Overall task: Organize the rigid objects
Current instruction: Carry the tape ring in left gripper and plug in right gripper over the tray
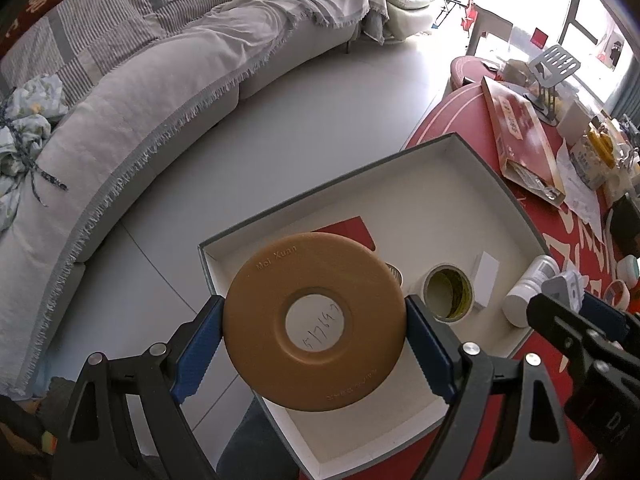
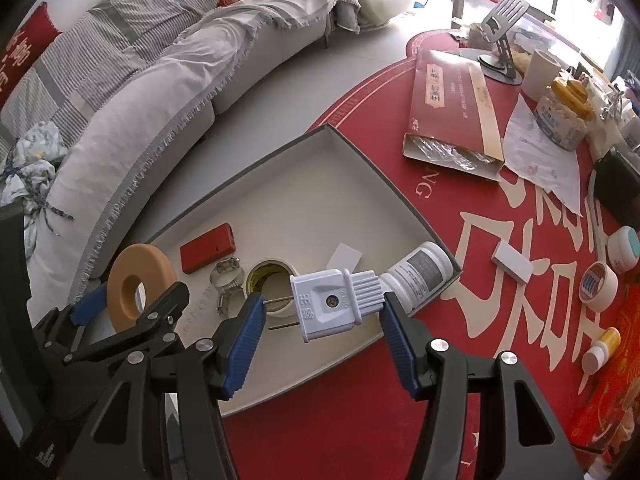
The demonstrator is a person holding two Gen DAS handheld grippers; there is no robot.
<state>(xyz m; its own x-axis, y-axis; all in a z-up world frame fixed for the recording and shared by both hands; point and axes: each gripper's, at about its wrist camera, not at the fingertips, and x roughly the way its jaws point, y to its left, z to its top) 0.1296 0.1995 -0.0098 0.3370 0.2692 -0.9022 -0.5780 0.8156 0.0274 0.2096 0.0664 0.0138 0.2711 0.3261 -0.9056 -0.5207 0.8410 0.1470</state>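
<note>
My left gripper is shut on a tan ring-shaped disc, its blue pads pressing both sides of the rim. It hangs over the near left corner of an open grey box with a cream inside. My right gripper is shut on a white plug, held lengthwise: prongs against the left pad, ribbed end against the right. It hovers over the same box. In the box lie a red flat case, a hose clamp, a tape roll and a white card.
A white bottle lies at the box's right corner. On the red tablecloth sit a long red carton, a white block, another tape roll, a small jar and a yellow-capped bottle. A covered sofa curves behind.
</note>
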